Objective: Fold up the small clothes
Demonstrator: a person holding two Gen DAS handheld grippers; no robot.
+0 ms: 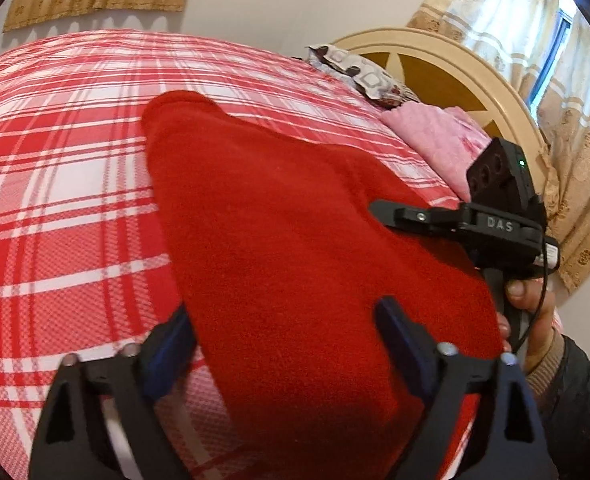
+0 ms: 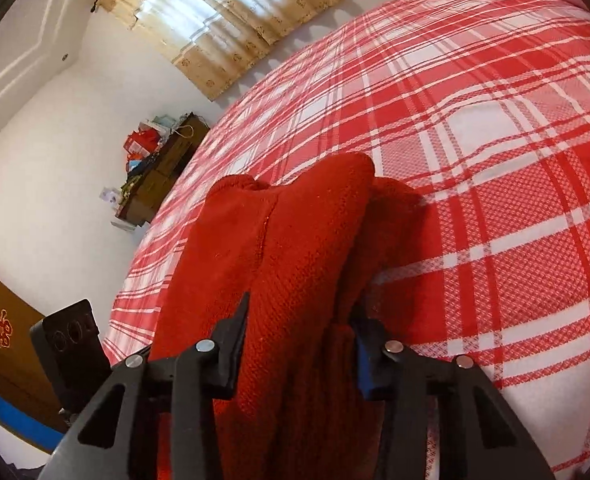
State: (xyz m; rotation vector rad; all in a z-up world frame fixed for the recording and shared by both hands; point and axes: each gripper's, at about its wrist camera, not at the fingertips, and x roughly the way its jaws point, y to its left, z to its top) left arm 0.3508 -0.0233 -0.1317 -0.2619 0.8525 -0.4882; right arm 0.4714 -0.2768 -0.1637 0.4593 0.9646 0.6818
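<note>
The red knit garment [image 1: 295, 216] lies on the plaid bedspread [image 1: 63, 168], its far end reaching toward the pink pillow [image 1: 435, 136] by the headboard [image 1: 451, 60]. The left gripper [image 1: 287, 332] stands wide apart, fingers straddling the near edge of the garment without pinching it. The right gripper [image 2: 299, 344] has a thick bunch of the garment between its fingers, which look pressed against it; I judge it held, though contact is partly hidden. With only one side gripped, lifting could let the loose side sag and skew the fold; the thick bunch could also slip out.
</note>
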